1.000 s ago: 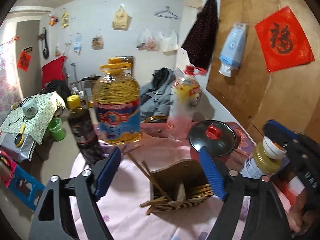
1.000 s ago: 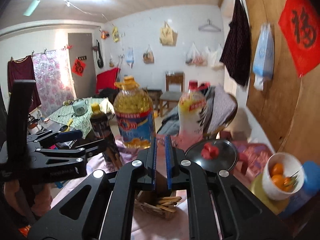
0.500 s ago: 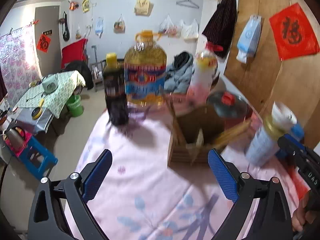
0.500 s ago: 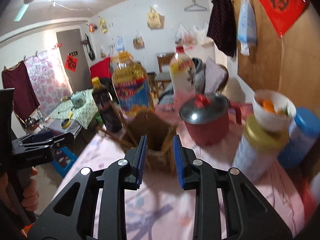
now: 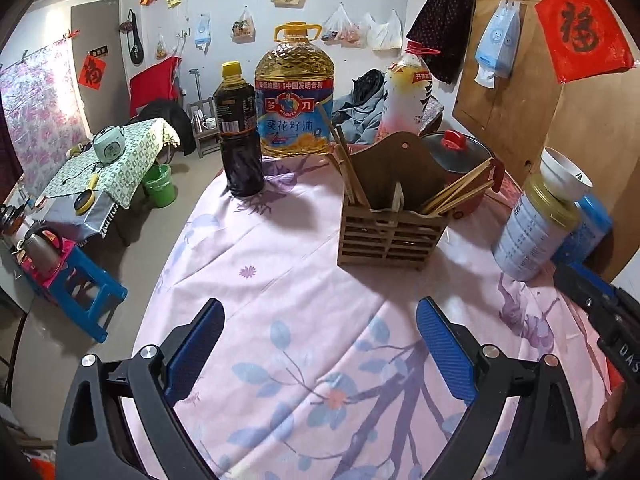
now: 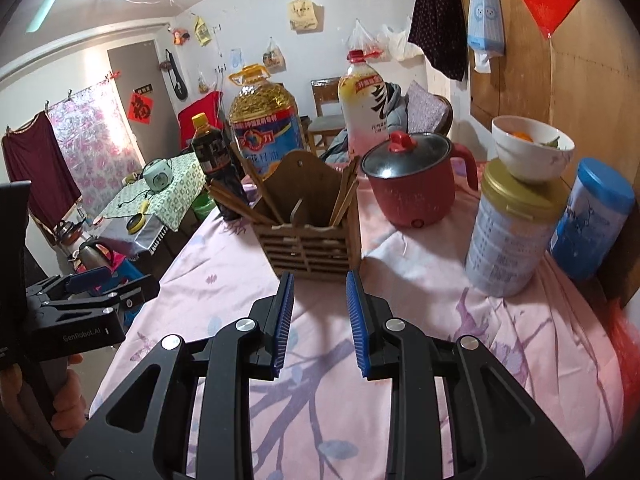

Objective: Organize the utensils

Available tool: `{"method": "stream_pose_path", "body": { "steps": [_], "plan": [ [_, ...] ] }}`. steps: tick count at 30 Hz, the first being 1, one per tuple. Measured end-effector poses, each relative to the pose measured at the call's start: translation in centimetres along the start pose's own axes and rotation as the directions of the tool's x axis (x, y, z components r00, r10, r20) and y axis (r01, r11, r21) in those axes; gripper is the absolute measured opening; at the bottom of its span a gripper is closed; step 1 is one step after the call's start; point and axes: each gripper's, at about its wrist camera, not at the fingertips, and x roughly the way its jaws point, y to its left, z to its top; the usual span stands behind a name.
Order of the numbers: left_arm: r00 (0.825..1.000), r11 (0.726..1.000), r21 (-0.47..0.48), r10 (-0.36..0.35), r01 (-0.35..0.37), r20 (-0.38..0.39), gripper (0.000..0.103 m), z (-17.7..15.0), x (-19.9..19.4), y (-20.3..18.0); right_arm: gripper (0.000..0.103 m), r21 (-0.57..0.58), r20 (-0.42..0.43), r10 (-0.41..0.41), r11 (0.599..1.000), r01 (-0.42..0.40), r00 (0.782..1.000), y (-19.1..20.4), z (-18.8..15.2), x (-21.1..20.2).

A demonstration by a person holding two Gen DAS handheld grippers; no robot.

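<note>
A slatted wooden utensil holder (image 5: 390,216) (image 6: 310,236) stands on the pink floral tablecloth (image 5: 280,280) (image 6: 420,280). Wooden chopsticks (image 5: 456,192) (image 6: 236,200) lean out of both its compartments. My left gripper (image 5: 318,346) hovers over bare cloth in front of the holder, jaws wide apart and empty. My right gripper (image 6: 320,312) hangs just in front of the holder, jaws a small way apart with nothing between them. The left gripper's body (image 6: 80,308), held by a hand, shows at the left edge of the right wrist view.
Behind the holder stand a dark sauce bottle (image 5: 236,128), a large oil jug (image 5: 294,92), a tall plastic bottle (image 5: 406,92) and a red lidded pot (image 6: 412,184). At right a tin (image 6: 512,236) carries a bowl (image 6: 532,148), beside a blue canister (image 6: 592,220). The table's left edge drops to the floor.
Both grippers have drawn back from the holder and sunk toward the cloth. The right gripper's jaws, shut before, now stand apart. The left jaws have widened.
</note>
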Motion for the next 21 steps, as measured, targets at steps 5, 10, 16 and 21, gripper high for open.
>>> {"method": "stream_pose_path", "body": {
  "steps": [5, 10, 16, 21],
  "plan": [
    [1.0, 1.0, -0.01, 0.022, -0.022, -0.003, 0.097, -0.6, -0.7, 0.5, 0.037, -0.002, -0.004, -0.018, 1.0, 0.018, 1.0, 0.7, -1.0, -0.8],
    [0.999, 0.999, -0.022, 0.034, -0.034, -0.011, 0.097, -1.4, -1.0, 1.1, 0.054, 0.001, 0.006, -0.033, 0.999, 0.033, 0.999, 1.3, -2.0, -1.8],
    [0.992, 0.998, -0.043, 0.045, -0.051, -0.119, 0.097, -5.2, 1.7, 2.4, 0.07, -0.03, -0.055, -0.099, 0.995, 0.098, 0.994, 1.2, -5.4, -0.7],
    [0.972, 0.997, -0.02, 0.066, -0.072, -0.225, 0.097, -10.5, 3.4, 2.8, 0.087, -0.034, -0.154, -0.138, 0.99, 0.134, 0.978, 0.4, -10.0, 0.3]
  ]
}}
